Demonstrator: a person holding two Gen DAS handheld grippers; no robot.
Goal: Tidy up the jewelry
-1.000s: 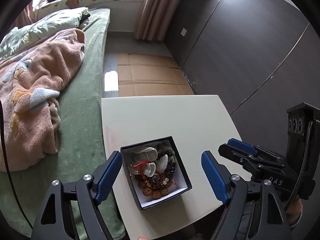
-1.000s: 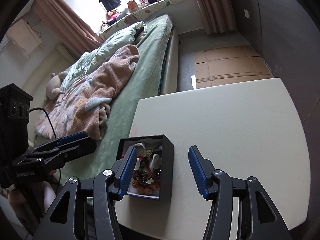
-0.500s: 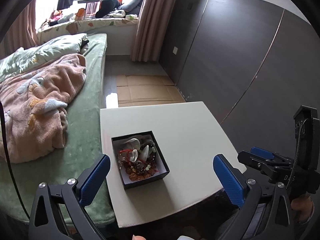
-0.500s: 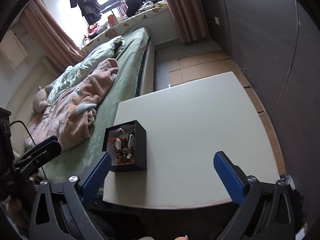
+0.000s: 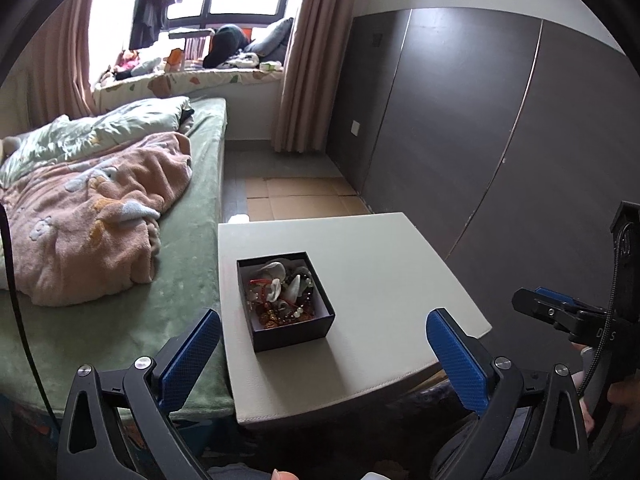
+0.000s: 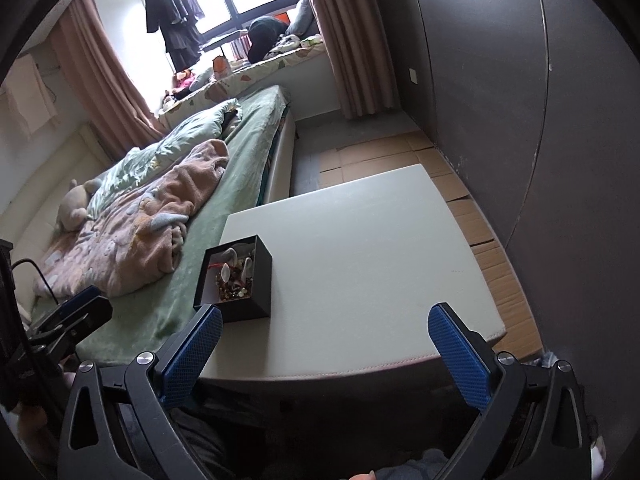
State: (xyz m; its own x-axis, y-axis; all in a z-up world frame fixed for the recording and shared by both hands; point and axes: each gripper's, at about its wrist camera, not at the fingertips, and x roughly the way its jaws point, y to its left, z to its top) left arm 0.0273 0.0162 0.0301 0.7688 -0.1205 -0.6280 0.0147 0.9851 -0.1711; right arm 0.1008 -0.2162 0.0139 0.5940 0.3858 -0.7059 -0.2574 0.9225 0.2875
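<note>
A small black box stands on the white table, near its left edge by the bed. Inside it lies a heap of jewelry: beaded bracelets, a red cord and pale shell-like pieces. My left gripper hangs open above the table's near edge, well back from the box, nothing between its blue pads. My right gripper is open too, with nothing in it, held back over the near edge. Each gripper shows in the other's view, the right gripper at the right and the left gripper at the left.
A bed with a green cover and a pink blanket touches the table's left side. A dark panelled wall runs along the right. Flat cardboard covers the floor beyond the table.
Both grippers have opened wide and drawn back and up from the box, which now looks smaller and farther away. The box has stayed in place on the table.
</note>
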